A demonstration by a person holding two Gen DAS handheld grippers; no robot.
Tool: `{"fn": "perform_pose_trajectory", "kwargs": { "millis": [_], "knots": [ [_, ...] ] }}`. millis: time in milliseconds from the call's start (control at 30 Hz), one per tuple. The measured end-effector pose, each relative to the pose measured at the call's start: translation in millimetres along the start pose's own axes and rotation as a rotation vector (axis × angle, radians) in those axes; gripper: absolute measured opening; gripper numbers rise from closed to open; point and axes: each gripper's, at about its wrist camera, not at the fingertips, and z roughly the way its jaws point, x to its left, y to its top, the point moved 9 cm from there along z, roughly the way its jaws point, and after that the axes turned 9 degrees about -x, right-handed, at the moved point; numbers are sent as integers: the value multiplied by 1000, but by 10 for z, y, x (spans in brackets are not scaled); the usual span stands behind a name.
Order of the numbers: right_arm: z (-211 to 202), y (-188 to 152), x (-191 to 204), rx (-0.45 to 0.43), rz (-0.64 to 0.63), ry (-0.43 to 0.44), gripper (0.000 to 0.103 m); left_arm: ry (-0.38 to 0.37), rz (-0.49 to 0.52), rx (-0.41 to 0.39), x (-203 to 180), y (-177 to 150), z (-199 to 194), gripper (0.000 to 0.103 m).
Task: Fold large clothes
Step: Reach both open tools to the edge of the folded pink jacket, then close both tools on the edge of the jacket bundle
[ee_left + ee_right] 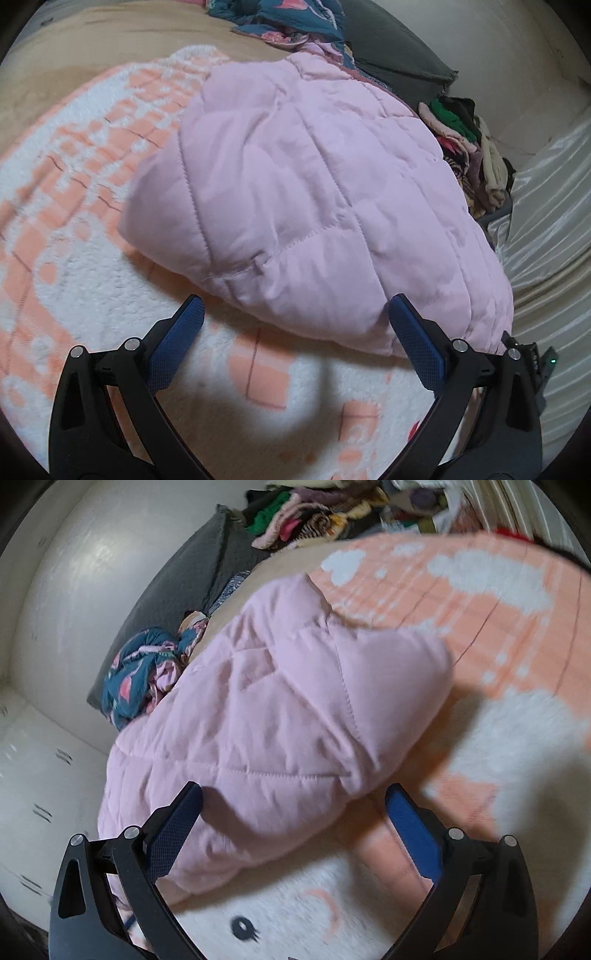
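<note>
Left gripper (295,325), right gripper (293,812) spread wide, empty, above pink quilt (306,192)

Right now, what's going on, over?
Left gripper open, empty. Right gripper open, empty. Pink quilt bundled on peach-and-white blanket. Nothing in the way.

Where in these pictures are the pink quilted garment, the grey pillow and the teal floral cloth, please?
pink quilted garment (314,192): left wrist view, its top panel.
grey pillow (184,579): right wrist view, its face.
teal floral cloth (136,672): right wrist view, its bunched middle.
</note>
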Motion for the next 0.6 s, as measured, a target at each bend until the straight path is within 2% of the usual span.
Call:
{"fn": "perform_pose_trajectory", "kwargs": {
  "millis": [167, 367, 467, 567, 600],
  "knots": [
    [142, 87, 19, -17, 62, 45, 99, -66, -86, 4, -15, 56, 147, 94],
    [228, 140, 93, -31, 53, 60, 99, -134, -191, -2, 15, 165, 293, 95],
    [249, 142, 101, -43, 36, 59, 97, -145, -212, -10, 28, 175, 349, 95],
    [224, 144, 164, -60, -38, 50, 78, -136, -203, -32, -21, 210, 384, 95],
    [206, 142, 198, -63, -78, 41, 68, -133, -194, -42, -49, 219, 392, 95]
  ]
}}
